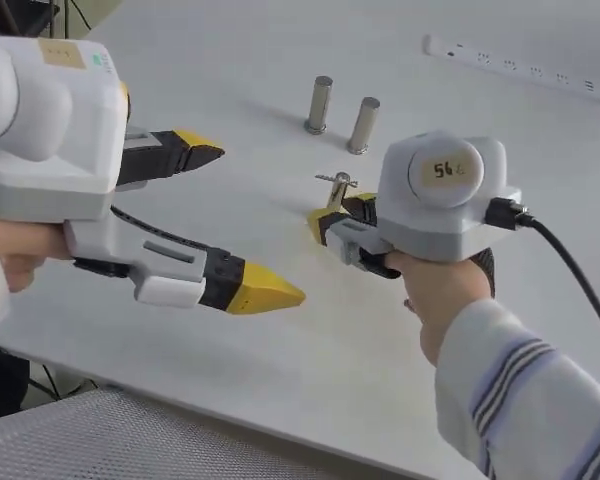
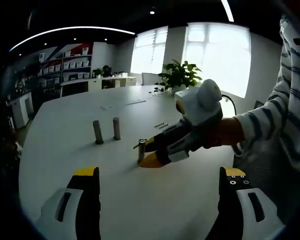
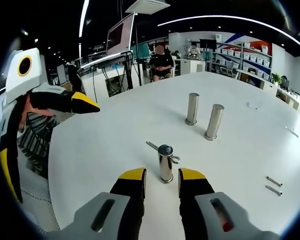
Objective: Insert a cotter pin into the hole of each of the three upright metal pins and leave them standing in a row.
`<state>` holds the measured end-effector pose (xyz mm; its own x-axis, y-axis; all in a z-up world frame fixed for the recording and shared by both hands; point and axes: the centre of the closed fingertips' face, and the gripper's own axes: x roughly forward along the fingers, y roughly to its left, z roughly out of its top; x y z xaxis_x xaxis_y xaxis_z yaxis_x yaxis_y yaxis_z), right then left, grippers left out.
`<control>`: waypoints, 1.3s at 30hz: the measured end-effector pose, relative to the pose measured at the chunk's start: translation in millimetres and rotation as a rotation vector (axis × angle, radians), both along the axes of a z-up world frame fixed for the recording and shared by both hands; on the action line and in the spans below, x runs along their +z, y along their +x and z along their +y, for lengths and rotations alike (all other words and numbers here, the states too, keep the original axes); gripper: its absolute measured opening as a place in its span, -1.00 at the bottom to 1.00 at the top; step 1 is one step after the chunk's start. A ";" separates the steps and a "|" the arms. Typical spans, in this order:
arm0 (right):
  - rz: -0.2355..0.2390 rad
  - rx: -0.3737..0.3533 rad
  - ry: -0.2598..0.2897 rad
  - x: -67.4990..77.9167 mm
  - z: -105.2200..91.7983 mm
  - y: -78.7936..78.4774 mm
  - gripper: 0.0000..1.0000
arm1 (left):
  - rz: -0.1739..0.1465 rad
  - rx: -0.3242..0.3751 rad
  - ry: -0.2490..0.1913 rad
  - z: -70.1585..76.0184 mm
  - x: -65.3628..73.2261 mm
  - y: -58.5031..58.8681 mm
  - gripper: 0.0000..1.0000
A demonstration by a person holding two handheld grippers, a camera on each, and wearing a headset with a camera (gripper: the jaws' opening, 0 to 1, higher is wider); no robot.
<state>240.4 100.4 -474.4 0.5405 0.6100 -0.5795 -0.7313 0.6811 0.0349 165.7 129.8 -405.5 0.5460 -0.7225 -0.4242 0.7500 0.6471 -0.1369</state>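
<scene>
Three metal pins stand upright on the white table [image 1: 230, 390]. The nearest pin [image 3: 165, 164] has a cotter pin [image 3: 152, 147] through its head. My right gripper [image 3: 162, 175] is open, with a jaw on either side of that pin's base and a small gap to each. In the head view the same pin [image 1: 337, 192] rises just ahead of the right gripper [image 1: 337, 214]. Two bare pins [image 1: 320, 105] [image 1: 363, 125] stand farther back, side by side. My left gripper [image 1: 260, 222] hangs wide open to the left, holding nothing; its own view shows its jaws [image 2: 159, 172] far apart.
Two loose cotter pins [image 3: 273, 185] lie on the table to the right of the pins. A white power strip [image 1: 520, 65] runs along the far right. The table's near edge [image 1: 280, 435] is close below the grippers. A person sits in the far background [image 3: 162, 60].
</scene>
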 end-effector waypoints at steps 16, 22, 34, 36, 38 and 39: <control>0.027 -0.105 0.047 52.5 -80.1 -8.7 0.21 | -0.005 0.006 -0.037 -11.3 18.3 5.3 0.98; 0.056 -0.043 0.040 58.2 -94.3 -37.9 0.55 | -0.003 -0.009 -0.036 -20.5 22.7 7.0 0.98; 0.045 -0.027 0.047 76.5 -120.8 -67.4 0.86 | 0.050 -0.030 -0.014 -26.1 11.0 -3.9 0.98; 0.036 -0.061 0.033 79.5 -129.9 -69.0 0.85 | 0.060 -0.033 -0.008 -27.2 9.4 -5.4 0.98; 0.048 -0.093 0.050 82.6 -135.4 -71.2 0.87 | 0.062 -0.033 -0.004 -26.1 8.9 -3.9 0.98; 0.066 -0.117 0.075 81.8 -139.5 -69.0 0.87 | 0.060 -0.033 -0.002 -25.2 9.4 -2.0 0.98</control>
